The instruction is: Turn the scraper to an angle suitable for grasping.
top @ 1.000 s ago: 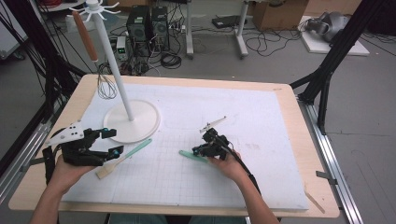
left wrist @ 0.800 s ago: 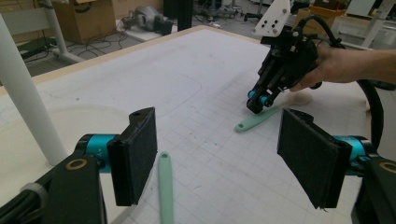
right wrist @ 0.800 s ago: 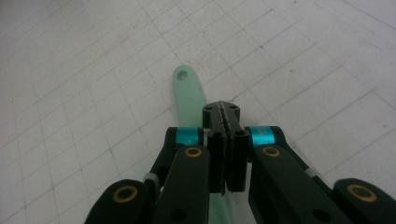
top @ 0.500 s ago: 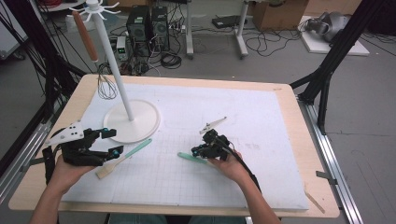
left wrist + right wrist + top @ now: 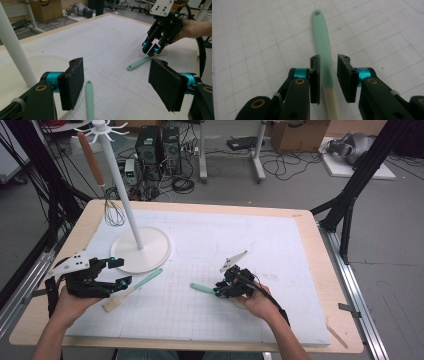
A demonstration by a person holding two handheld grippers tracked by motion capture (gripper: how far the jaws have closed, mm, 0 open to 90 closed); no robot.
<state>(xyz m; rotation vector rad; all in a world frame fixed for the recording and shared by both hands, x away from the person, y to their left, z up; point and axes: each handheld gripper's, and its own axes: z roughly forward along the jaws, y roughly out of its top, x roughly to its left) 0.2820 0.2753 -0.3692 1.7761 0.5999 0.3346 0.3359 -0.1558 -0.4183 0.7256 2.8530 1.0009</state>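
White mat (image 5: 249, 37), right gripper (image 5: 328, 80) opening, astride spatula (image 5: 323, 45)

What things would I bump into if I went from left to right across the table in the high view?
Left gripper → green-handled spatula beside it → white stand base → second green-handled spatula → right gripper, its jaws just opening with that spatula's handle between them.

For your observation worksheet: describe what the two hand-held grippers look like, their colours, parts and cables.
Both the left gripper and the right gripper have black frames, flat black padded jaws, teal collars and brass-coloured pivot rings. Each carries a pale grey three-cornered plate with small holes, and a black cable trails back along the bare forearm.
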